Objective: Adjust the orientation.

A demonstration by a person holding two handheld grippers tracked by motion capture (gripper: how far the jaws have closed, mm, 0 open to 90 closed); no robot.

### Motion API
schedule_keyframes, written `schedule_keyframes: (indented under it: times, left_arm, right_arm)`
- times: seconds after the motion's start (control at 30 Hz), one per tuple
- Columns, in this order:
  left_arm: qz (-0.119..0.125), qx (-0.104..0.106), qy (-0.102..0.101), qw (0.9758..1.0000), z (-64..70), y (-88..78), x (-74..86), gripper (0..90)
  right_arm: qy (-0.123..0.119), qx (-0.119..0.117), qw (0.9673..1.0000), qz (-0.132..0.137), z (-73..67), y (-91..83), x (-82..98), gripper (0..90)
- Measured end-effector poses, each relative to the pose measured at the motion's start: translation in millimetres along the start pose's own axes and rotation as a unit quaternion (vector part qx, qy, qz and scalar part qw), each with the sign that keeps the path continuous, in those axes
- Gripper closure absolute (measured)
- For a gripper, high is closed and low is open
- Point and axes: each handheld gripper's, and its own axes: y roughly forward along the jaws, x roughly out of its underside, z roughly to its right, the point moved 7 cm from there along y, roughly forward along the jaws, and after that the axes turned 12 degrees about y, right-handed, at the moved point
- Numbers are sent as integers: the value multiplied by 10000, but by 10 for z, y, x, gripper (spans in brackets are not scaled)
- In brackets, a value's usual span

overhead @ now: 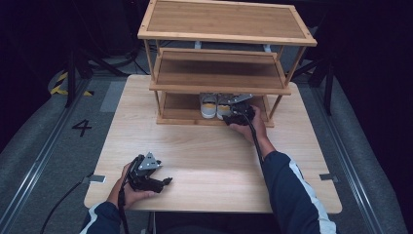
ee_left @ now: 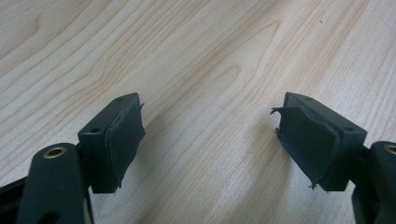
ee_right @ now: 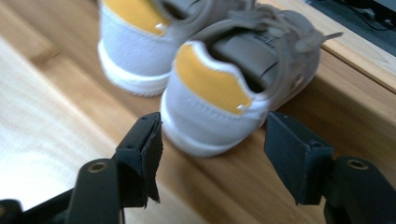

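A pair of small white shoes with yellow heel tabs stands on the bottom shelf of a bamboo rack (overhead: 220, 87). The left shoe (overhead: 208, 105) (ee_right: 135, 42) sits beside the right shoe (overhead: 223, 108) (ee_right: 219, 88), heels toward me. My right gripper (overhead: 238, 113) (ee_right: 214, 122) is at the shelf's front edge, open, its jaws either side of the right shoe's heel with a gap on both sides. My left gripper (overhead: 163, 181) (ee_left: 211, 102) rests low over the near left of the table, open, with bare wood between its jaws.
The three-tier rack stands at the far side of the light wooden table (overhead: 209, 151); its middle and top shelves overhang the shoes. Dark floor with rails and a "4" marking (overhead: 82, 127) surrounds the table. A cable trails from each gripper.
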Motion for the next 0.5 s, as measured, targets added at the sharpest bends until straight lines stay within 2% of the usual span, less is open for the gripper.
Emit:
schedule_keyframes:
  times: [0.07,0.1,0.5]
  left_arm:
    - [-1,3,9,10000,-2,0,0,225]
    - [-2,2,9,10000,-2,-1,0,225]
    - [-1,-11,-1,10000,0,-2,1,224]
  right_arm:
    - [-158,36,9998,-69,-16,-45,18,368]
    - [-220,-29,9997,-128,-27,-74,31,358]
    - [-617,-198,9975,-273,57,-457,126,349]
